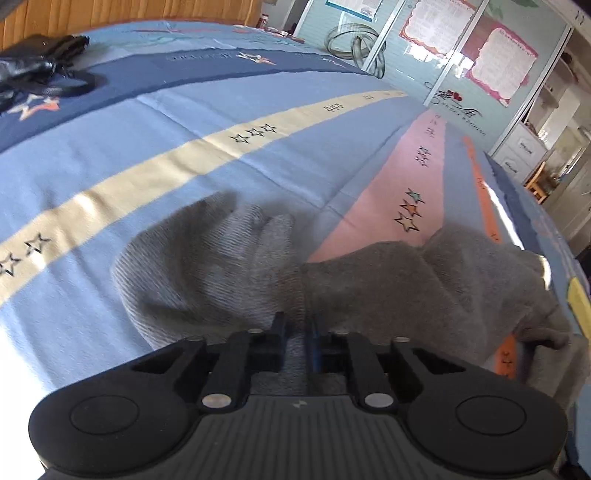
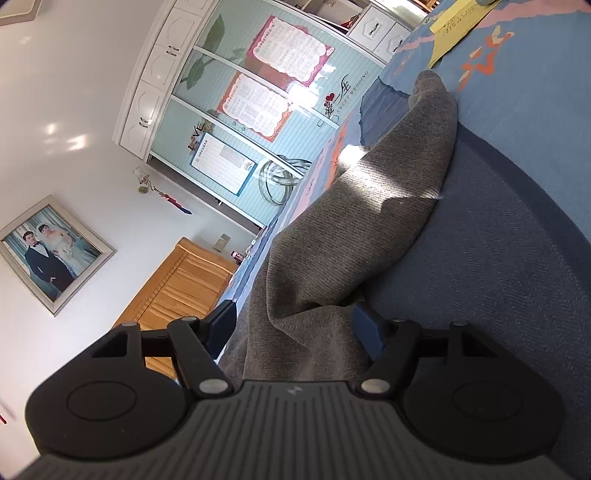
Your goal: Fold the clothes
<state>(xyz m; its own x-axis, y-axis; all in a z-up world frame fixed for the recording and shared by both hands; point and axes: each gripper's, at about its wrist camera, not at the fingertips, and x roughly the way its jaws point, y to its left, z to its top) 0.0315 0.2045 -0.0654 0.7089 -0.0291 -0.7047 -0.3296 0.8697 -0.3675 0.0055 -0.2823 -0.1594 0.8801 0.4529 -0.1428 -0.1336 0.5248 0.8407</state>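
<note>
A grey knitted garment (image 1: 207,266) lies bunched on the blue bedspread (image 1: 184,110). In the left wrist view it spreads to both sides of my left gripper (image 1: 295,321), whose jaws stand almost together, pinching a fold of the cloth. In the right wrist view the same grey garment (image 2: 369,192) runs as a long band from the bed up into my right gripper (image 2: 295,317). Its jaws stand wide, with a thick bunch of the cloth filling the gap and touching both pads.
A black bag (image 1: 33,70) sits at the bed's far left, by a wooden headboard (image 1: 129,11). A yellow paper (image 2: 454,26) lies on the bedspread beyond the garment. A wardrobe with sliding doors (image 1: 461,55) stands past the bed's far side.
</note>
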